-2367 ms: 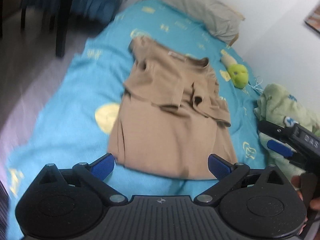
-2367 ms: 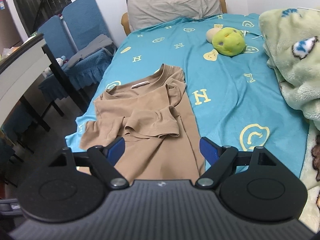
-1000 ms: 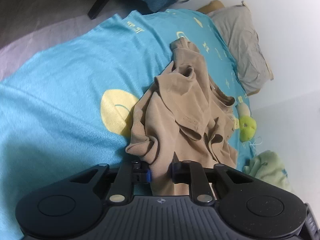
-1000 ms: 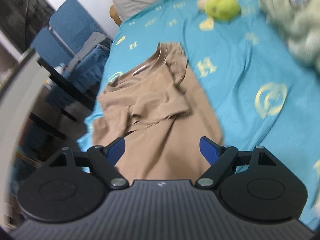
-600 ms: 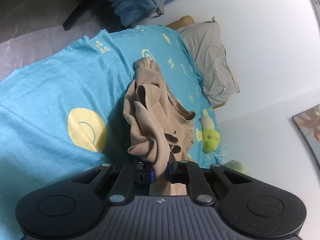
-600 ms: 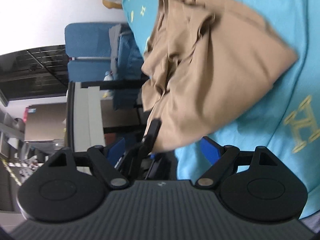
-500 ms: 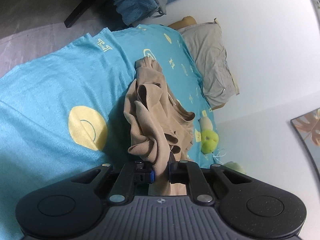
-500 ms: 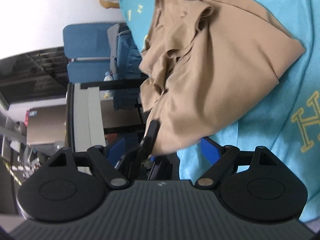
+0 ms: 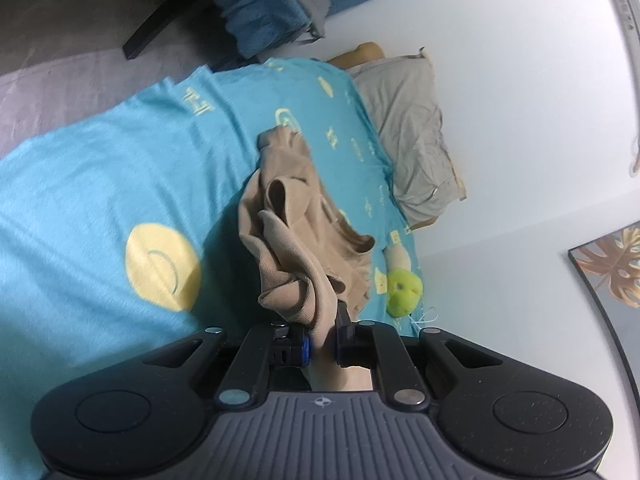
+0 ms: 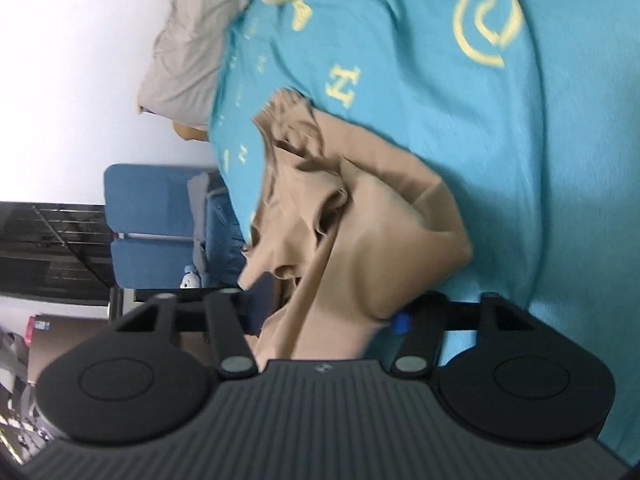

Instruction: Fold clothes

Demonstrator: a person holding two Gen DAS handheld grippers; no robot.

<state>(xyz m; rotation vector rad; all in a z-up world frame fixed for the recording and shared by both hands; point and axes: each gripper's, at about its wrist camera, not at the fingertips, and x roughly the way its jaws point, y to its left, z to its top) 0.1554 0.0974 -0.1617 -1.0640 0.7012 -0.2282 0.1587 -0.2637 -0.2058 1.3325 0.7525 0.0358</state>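
Left wrist view: the left gripper is clenched on a bunched edge of the tan T-shirt at bottom centre of the frame. From the grip, the shirt trails toward frame centre, gathered and twisted, with its far end resting on the turquoise bedsheet. A grey pillow lies upper right; a green plush toy sits right of the shirt.

Right wrist view: the right gripper has its 2 fingers spread wide, and shirt fabric drapes between them. Whether they grip it cannot be told; they appear released. The shirt occupies frame centre, partly lifted and rumpled, with the neckline toward the pillow at upper left.

Step in hand, as judged: lifting the shirt by 1 lower edge to spread or reposition it for folding. The next move calls for a second hold on the opposite edge, with tension kept even.

Only the right view shows the blue chairs at left. Only the left view shows the clenched grip and a framed picture.
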